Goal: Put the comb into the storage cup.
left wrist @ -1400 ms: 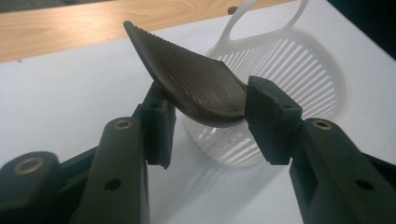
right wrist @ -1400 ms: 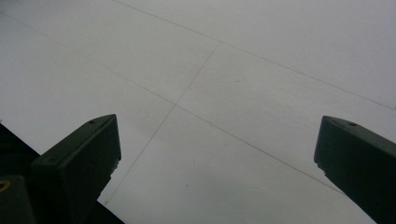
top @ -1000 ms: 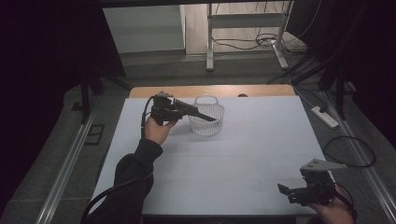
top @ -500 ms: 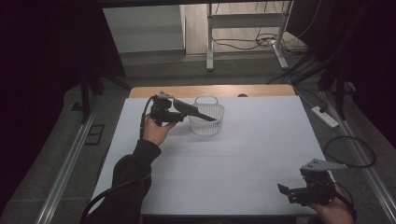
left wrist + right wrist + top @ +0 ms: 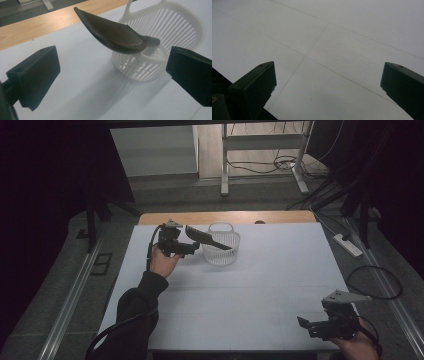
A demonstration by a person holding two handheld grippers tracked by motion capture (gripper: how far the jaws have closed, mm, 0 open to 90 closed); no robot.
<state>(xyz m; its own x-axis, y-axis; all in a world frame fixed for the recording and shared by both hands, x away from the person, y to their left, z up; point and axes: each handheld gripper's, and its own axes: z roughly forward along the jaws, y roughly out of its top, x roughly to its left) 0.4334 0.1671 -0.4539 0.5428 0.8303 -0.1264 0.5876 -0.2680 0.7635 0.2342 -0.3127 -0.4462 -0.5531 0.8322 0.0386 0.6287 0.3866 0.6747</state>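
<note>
A white slotted basket (image 5: 220, 254) (image 5: 172, 27) stands on the white table (image 5: 260, 280) near its far edge. A black ribbed tool (image 5: 209, 239) (image 5: 115, 35) leans on the basket's rim, one end down inside and the broad end poking out toward my left gripper (image 5: 192, 243) (image 5: 113, 73). That gripper's jaws have just been opening; they now stand wide on either side of the tool's broad end and do not touch it. My right gripper (image 5: 307, 326) (image 5: 327, 82) hovers open over bare table at the near right corner.
A wooden strip (image 5: 225, 217) borders the table's far edge. On the floor to the right lie a power strip (image 5: 349, 245) and a looped cable (image 5: 375, 282). Metal frame legs (image 5: 224, 165) stand behind the table.
The left gripper's jaws have spread away from the black tool, which stays leaning on the basket's rim. Neither hand has shifted.
</note>
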